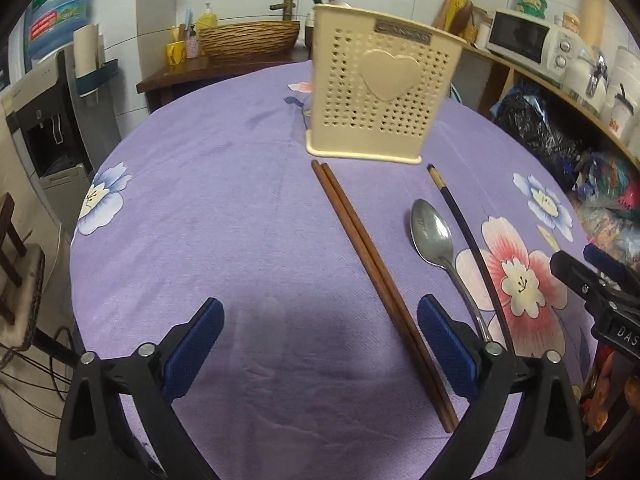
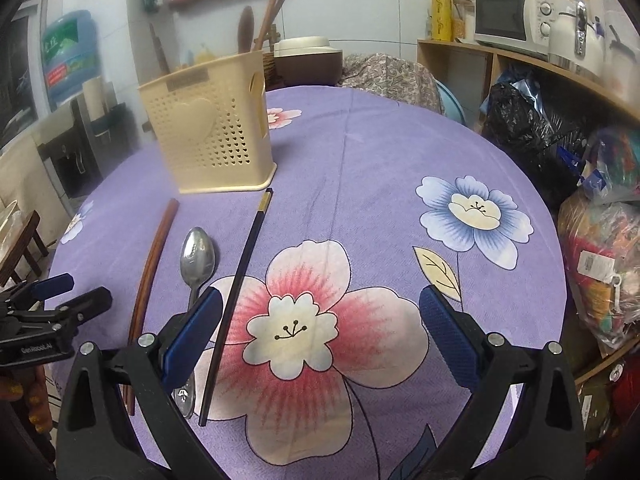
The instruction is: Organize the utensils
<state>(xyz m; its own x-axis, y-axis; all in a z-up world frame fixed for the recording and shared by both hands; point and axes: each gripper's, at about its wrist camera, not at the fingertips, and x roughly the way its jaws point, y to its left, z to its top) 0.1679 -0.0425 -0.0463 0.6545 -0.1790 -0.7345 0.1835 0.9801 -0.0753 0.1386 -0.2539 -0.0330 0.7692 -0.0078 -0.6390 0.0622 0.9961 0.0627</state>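
Observation:
A cream perforated utensil holder (image 1: 380, 92) with a heart on its front stands upright on the purple floral tablecloth (image 1: 208, 216); it also shows in the right wrist view (image 2: 212, 128). In front of it lie a pair of brown chopsticks (image 1: 372, 264), a metal spoon (image 1: 434, 234) and a dark chopstick (image 1: 468, 240). The right wrist view shows the brown chopsticks (image 2: 154, 256), the spoon (image 2: 197, 258) and the dark chopstick (image 2: 240, 284). My left gripper (image 1: 320, 334) is open and empty, just left of the brown chopsticks. My right gripper (image 2: 320, 330) is open and empty over a pink flower print, right of the dark chopstick.
A microwave (image 2: 508, 16) and jars sit on a wooden shelf at the right, with bags (image 2: 600, 264) below. A woven basket (image 1: 248, 38) sits on a cabinet behind the table. A water dispenser (image 1: 44, 120) stands at the left.

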